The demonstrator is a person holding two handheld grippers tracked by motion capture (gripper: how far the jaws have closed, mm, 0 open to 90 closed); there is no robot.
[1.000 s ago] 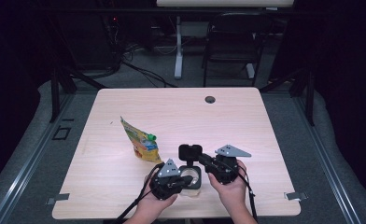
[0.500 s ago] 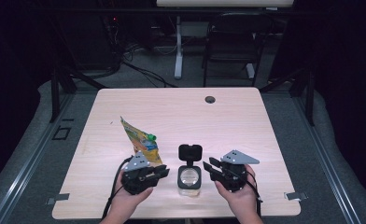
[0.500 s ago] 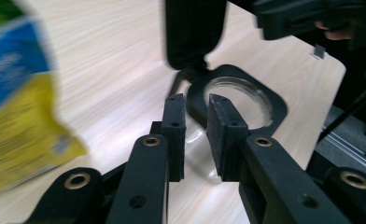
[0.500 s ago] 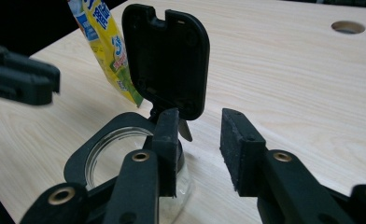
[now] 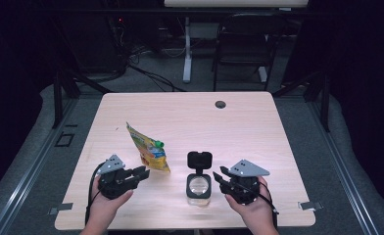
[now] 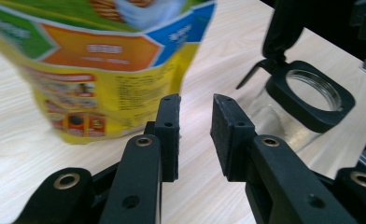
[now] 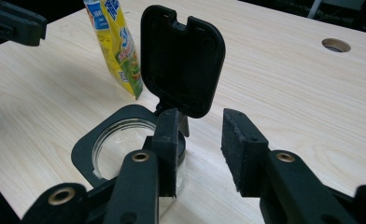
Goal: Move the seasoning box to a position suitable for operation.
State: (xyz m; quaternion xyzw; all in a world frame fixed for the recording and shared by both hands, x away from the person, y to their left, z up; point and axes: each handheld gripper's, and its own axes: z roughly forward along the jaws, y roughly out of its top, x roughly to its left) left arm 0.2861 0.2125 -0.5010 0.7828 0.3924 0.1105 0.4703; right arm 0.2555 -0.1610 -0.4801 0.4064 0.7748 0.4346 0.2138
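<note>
Near the table's front edge, my left gripper (image 5: 140, 173) has just been opening, empty, beside the standing yellow snack pouch (image 5: 148, 151); a nudge could topple it. My right gripper (image 5: 218, 176), parted and empty, could knock the clear glass jar with its raised black flip lid (image 5: 199, 182).

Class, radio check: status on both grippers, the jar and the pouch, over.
Left gripper and right gripper open, holding nothing. Jar upright between them, flip lid up. Pouch standing just beyond left gripper. Nothing in the way.

In the left gripper view the top of the snack pouch (image 6: 102, 60) is cut off and its print blurs; beside it, the jar's (image 6: 307, 100) lid runs past the edge.
</note>
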